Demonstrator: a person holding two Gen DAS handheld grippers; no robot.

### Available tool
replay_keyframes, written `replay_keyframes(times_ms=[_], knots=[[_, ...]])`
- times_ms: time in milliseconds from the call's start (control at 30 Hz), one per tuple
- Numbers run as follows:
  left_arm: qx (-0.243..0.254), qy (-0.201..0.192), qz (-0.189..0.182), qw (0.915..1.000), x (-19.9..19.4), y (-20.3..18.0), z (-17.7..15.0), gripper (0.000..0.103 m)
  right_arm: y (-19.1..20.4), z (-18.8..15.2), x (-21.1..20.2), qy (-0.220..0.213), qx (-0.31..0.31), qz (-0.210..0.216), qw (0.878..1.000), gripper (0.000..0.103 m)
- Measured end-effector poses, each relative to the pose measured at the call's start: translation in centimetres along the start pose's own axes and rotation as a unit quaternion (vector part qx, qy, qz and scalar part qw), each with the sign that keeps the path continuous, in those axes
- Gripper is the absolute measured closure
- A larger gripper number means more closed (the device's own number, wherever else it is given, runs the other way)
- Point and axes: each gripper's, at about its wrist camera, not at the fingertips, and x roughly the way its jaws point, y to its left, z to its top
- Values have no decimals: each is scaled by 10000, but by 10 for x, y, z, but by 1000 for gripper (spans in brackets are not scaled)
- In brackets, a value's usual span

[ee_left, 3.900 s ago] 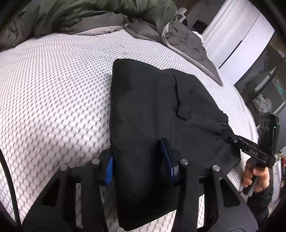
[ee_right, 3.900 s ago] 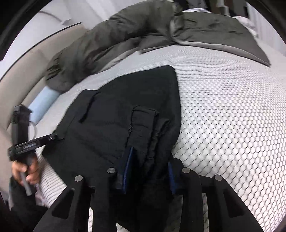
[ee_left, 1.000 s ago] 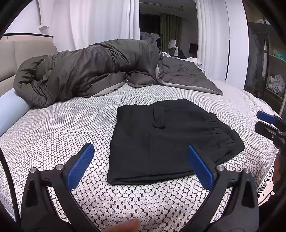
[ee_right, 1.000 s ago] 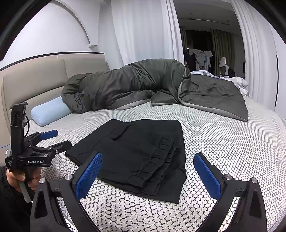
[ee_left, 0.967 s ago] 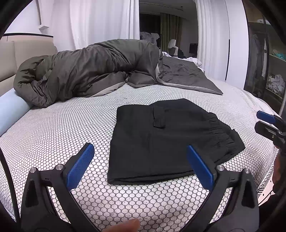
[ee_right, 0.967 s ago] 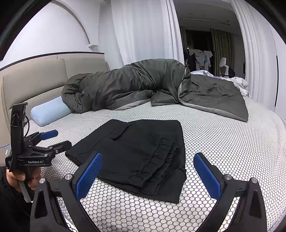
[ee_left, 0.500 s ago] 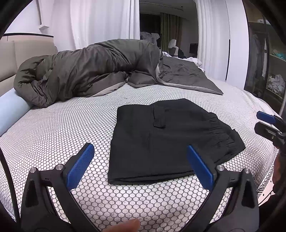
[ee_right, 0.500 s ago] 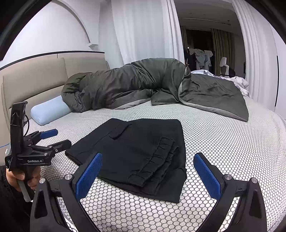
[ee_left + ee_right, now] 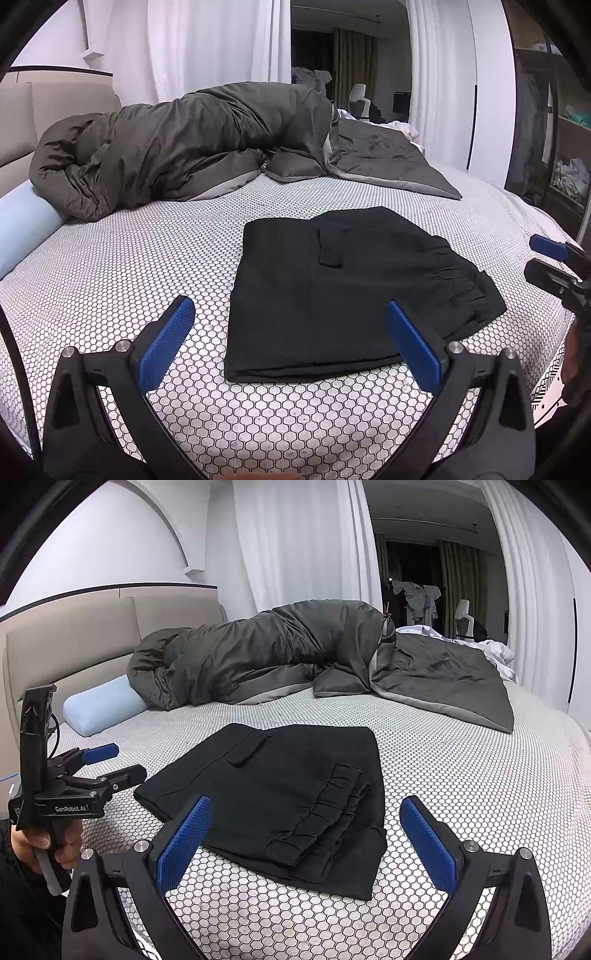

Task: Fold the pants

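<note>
— Pants (image 9: pixel 332 295): black, folded into a compact flat rectangle, lying on the honeycomb-patterned bedspread (image 9: pixel 110 280) near the foot edge, cargo pocket flap (image 9: pixel 330 243) up, elastic waistband (image 9: pixel 317 816) stacked at one end.

— And tongs?

— Left gripper (image 9: pixel 291 343): blue pads spread wide, nothing between, held back short of the near fold. Right gripper (image 9: pixel 306 840): likewise spread, empty, hovering just off the waistband end.

— Why held off like that?

— Probably because folding looks finished; layers square, no loose leg hanging out. Standing clear avoids dragging an edge.

— Anything crowding?

— No. Dark grey duvet (image 9: pixel 295 653) bunched well apart by the headboard (image 9: pixel 74 635), pale blue bolster pillow (image 9: pixel 99 705) beside it, leaving a bare patch for the folded stack.
</note>
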Motion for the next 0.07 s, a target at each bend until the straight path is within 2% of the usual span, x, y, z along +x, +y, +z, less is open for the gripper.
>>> replay_keyframes(times_ms=[67], knots=[[-22, 11, -16, 10000, 0, 1, 0, 1, 0, 0, 0, 0, -7, -4, 10000, 0]])
